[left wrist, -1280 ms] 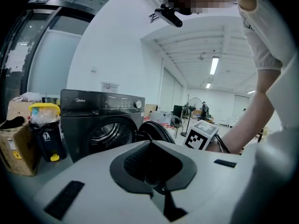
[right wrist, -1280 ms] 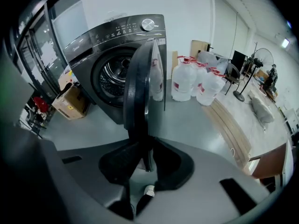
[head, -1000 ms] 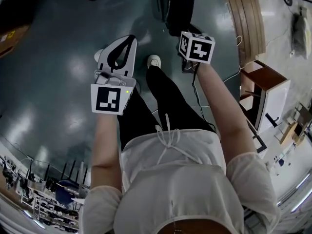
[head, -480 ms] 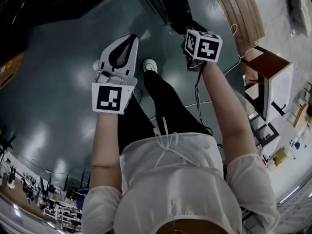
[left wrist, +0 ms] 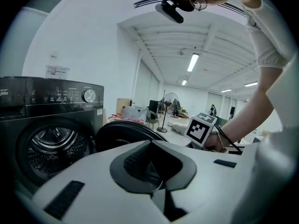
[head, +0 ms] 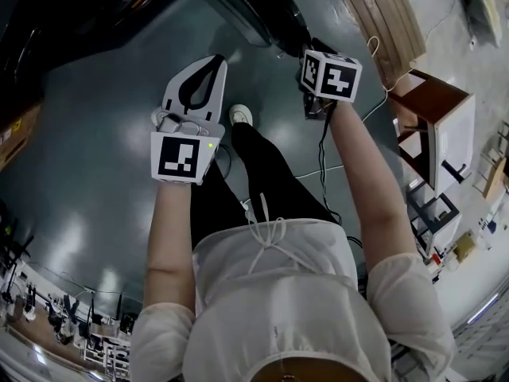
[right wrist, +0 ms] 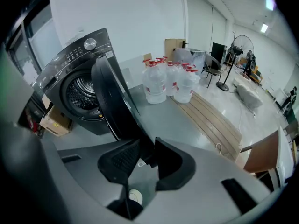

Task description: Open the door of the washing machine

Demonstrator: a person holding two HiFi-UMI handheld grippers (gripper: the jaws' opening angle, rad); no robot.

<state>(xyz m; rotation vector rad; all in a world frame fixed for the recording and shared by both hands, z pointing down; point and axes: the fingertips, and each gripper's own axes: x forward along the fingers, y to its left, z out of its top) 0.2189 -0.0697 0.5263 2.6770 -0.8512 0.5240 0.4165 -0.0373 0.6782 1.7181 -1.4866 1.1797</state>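
The dark front-loading washing machine (right wrist: 70, 66) has its round door (right wrist: 112, 101) swung wide open, drum exposed.

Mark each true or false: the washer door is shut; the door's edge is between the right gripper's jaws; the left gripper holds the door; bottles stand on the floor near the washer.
1. The washer door is shut. False: the door stands open and the drum shows.
2. The door's edge is between the right gripper's jaws. True: it runs down between the jaws of the right gripper.
3. The left gripper holds the door. False: the left gripper has nothing between its jaws.
4. Bottles stand on the floor near the washer. True: the bottles stand in a cluster beside the washer.
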